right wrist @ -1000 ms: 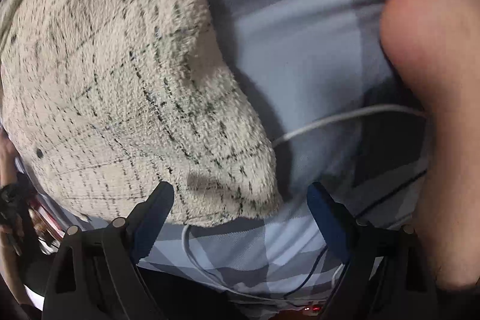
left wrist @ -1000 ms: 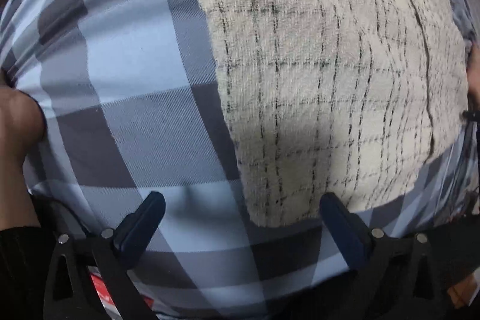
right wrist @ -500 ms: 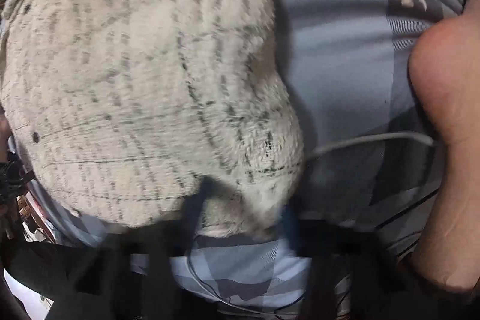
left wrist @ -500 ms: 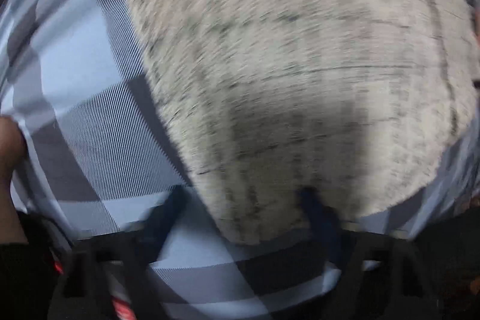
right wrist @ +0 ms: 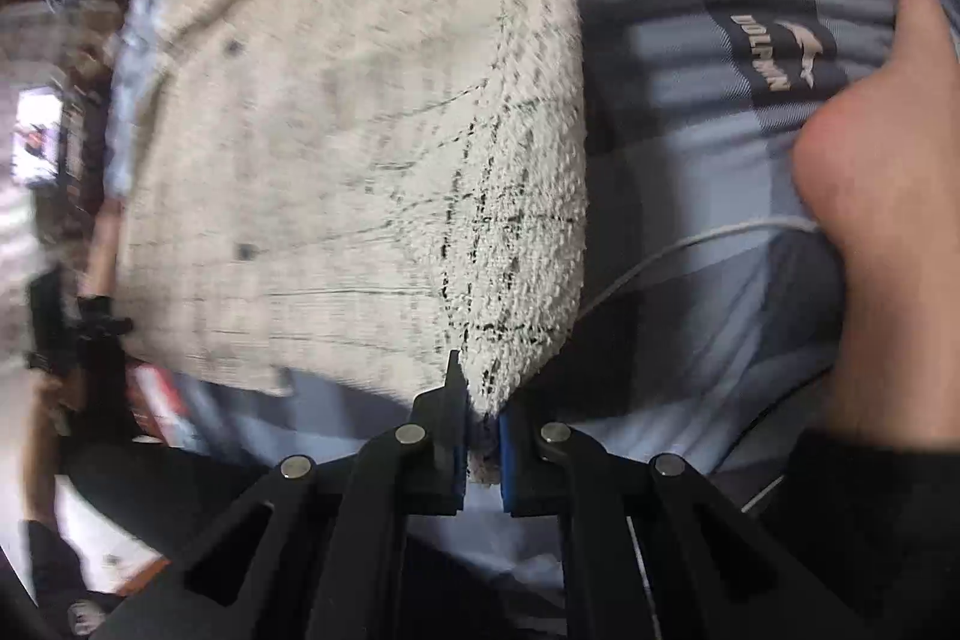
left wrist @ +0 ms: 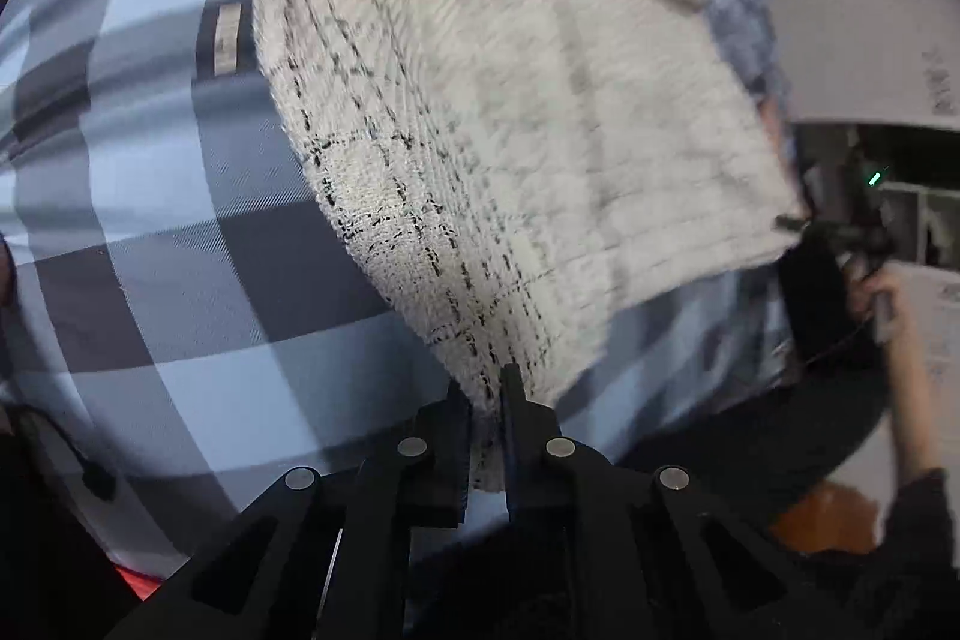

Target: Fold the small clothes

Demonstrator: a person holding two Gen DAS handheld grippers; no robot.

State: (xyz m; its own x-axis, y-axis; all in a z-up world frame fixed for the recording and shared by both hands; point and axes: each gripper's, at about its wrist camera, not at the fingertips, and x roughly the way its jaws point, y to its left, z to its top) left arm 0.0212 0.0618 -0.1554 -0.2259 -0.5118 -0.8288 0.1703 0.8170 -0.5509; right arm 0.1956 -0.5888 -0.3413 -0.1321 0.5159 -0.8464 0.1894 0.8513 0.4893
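Now | left hand-held gripper [left wrist: 485, 400] is closing, pads pinching the cream knit garment's [left wrist: 510, 112] near corner | right hand-held gripper [right wrist: 480, 418] is clamping the other corner (garment stretching away over the checked bedsheet [left wrist: 150, 250]).

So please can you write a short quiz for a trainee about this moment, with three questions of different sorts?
1. True or false: both grippers pinch the cream garment.
2. What lies under the garment? A) checked sheet B) bare wood C) carpet
3. Fill in: the word printed on the sheet's label is ____.

Key: 1 true: left gripper is closing on a corner, right gripper is shut on another. 2 A, checked sheet. 3 DOLPHIN.
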